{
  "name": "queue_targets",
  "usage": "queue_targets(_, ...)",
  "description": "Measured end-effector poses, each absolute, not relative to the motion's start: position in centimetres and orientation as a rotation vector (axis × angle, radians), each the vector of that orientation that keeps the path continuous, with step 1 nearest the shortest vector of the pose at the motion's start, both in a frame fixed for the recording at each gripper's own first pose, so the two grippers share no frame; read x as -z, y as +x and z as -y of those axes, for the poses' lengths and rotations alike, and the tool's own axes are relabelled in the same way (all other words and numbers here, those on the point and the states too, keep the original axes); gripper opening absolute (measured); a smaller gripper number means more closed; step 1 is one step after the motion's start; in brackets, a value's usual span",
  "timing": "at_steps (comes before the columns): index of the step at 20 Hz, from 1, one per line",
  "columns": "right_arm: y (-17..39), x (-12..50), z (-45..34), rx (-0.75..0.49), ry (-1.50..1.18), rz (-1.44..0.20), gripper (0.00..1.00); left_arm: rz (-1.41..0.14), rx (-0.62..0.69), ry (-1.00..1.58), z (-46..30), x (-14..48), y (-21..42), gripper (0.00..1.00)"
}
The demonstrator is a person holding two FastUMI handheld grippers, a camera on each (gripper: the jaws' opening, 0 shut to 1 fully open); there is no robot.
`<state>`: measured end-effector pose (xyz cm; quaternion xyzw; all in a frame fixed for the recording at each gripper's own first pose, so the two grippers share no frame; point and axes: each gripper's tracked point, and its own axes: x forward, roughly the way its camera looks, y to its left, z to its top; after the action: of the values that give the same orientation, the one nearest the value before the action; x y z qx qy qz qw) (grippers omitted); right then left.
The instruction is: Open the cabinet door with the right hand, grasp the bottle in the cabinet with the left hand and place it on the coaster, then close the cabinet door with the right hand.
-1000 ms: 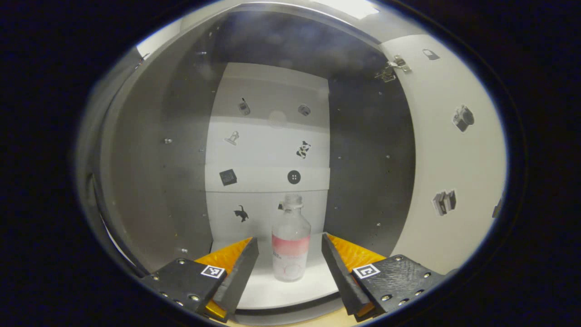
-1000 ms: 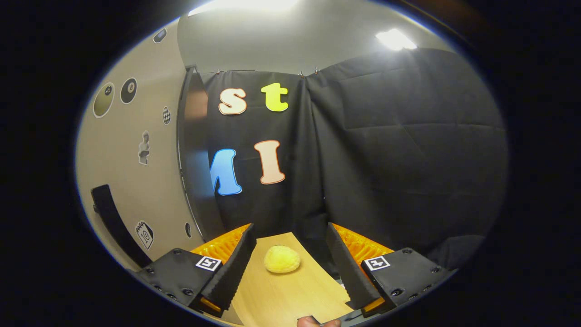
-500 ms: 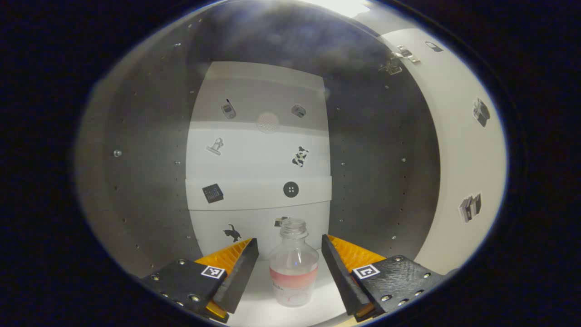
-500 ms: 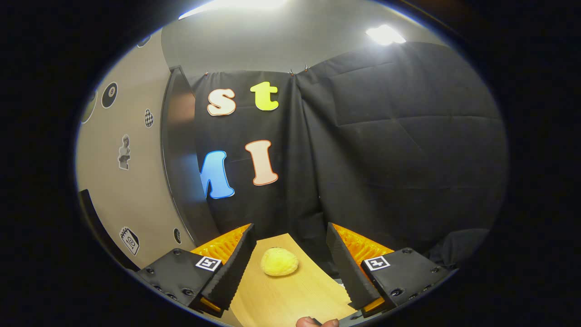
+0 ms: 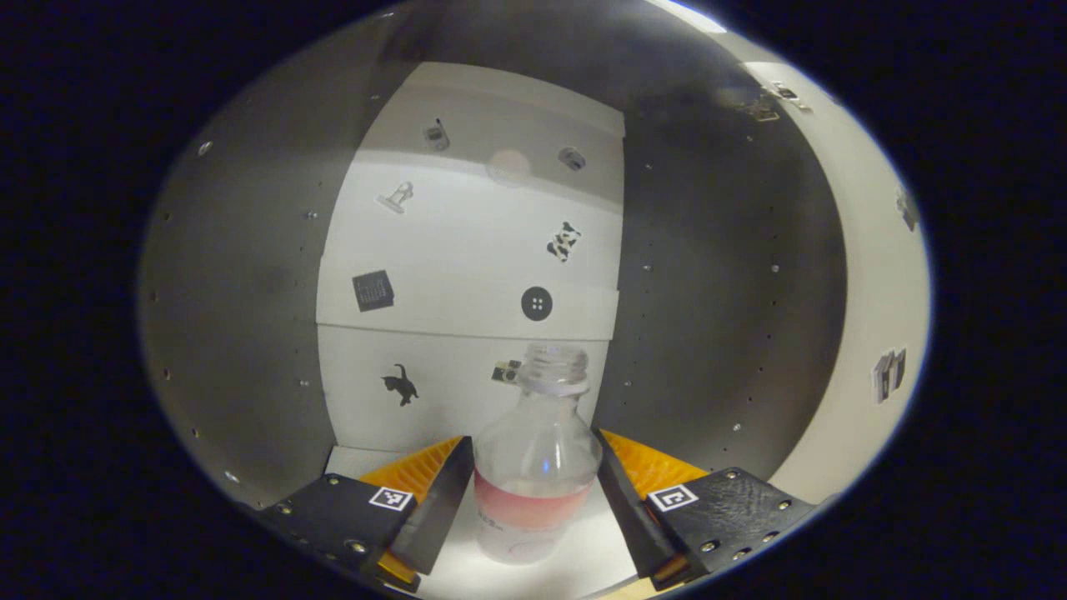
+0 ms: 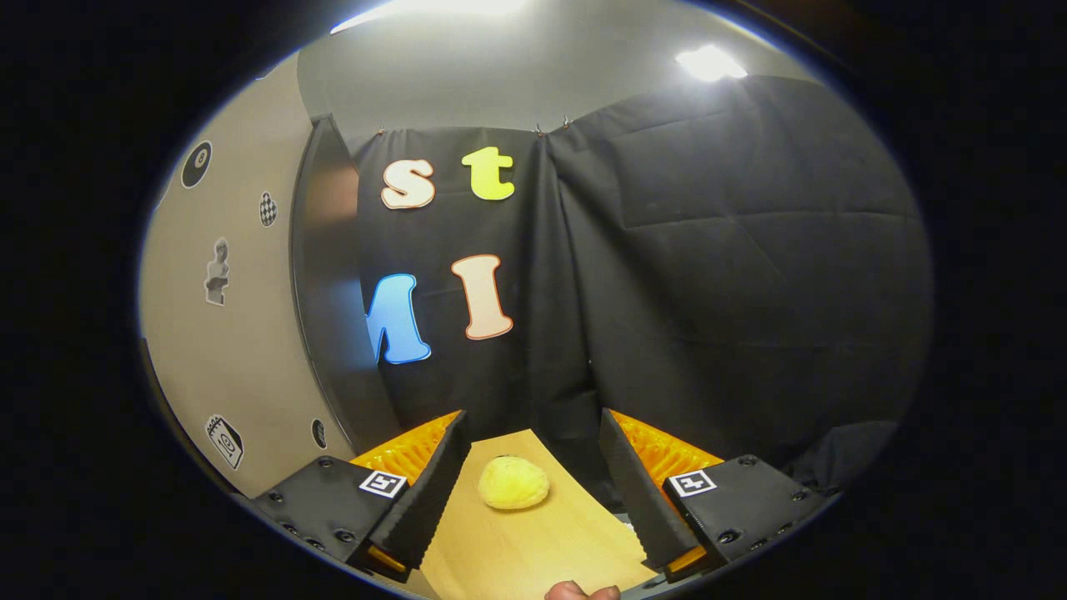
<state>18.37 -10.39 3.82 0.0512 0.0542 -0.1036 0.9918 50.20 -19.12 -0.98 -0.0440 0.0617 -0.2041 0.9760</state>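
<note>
In the left gripper view the bottle [image 5: 538, 462] stands upright on the white floor of the cabinet [image 5: 250, 275], long axis vertical, open neck pointing up with no cap on it. It is clear plastic with a pink band around the lower body; whether any liquid is inside cannot be told. The left tool [image 5: 533, 500] has its two fingers apart, one on each side of the bottle and just beside its body; the pictures do not settle whether they touch it. Behind the bottle the white back panel carries small stickers, and the grey side walls are dotted with holes. The open cabinet door [image 5: 875, 275] stands at the right edge.

In the right gripper view the right tool [image 6: 529, 500] is also spread apart, holding nothing, above the wooden desk [image 6: 533, 550]. A yellow sponge-like lump [image 6: 513, 483] lies on the desk between and beyond its fingers.
</note>
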Motion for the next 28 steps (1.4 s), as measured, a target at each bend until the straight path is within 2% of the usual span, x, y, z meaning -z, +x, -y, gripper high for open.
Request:
queue_targets(1,18.5,-3.7,10.4,0.207,0.101,-0.108,0.99,-0.127,0.415,-0.100,19.1,1.0,50.1,0.84)
queue_targets(2,18.6,-3.6,10.4,0.206,0.098,-0.106,0.95,-0.128,0.416,-0.106,19.1,1.0,50.1,0.84)
queue_targets(3,18.8,-3.5,10.3,0.201,0.097,-0.107,0.95,-0.132,0.419,-0.105,19.2,1.1,50.1,0.84)
queue_targets(4,19.0,-3.2,10.1,0.195,0.098,-0.111,1.00,-0.139,0.420,-0.092,19.1,1.3,50.0,0.84)
queue_targets(6,19.5,-2.8,9.9,0.182,0.098,-0.122,0.98,-0.144,0.399,-0.056,18.8,1.4,49.9,0.87)
queue_targets(8,20.2,-2.7,9.8,0.167,0.095,-0.123,0.98,-0.139,0.392,-0.019,19.2,1.5,49.8,0.77)
queue_targets(11,20.8,-2.8,9.6,0.145,0.095,-0.121,0.99,-0.122,0.403,0.022,19.7,1.0,48.9,0.73)
queue_targets(14,21.8,-2.8,9.5,0.116,0.098,-0.120,0.99,-0.094,0.400,0.047,19.8,0.5,47.6,0.74)
queue_targets(15,22.2,-2.7,9.5,0.101,0.099,-0.123,0.98,-0.080,0.400,0.050,19.8,0.2,47.0,0.72)
queue_targets(22,24.7,-3.4,7.0,-0.025,0.108,-0.100,0.98,-0.053,0.374,0.024,17.6,-1.0,41.2,0.74)
queue_targets(28,22.6,-4.1,5.6,-0.051,0.106,-0.071,0.98,-0.039,0.336,0.044,13.5,-2.3,33.5,0.73)
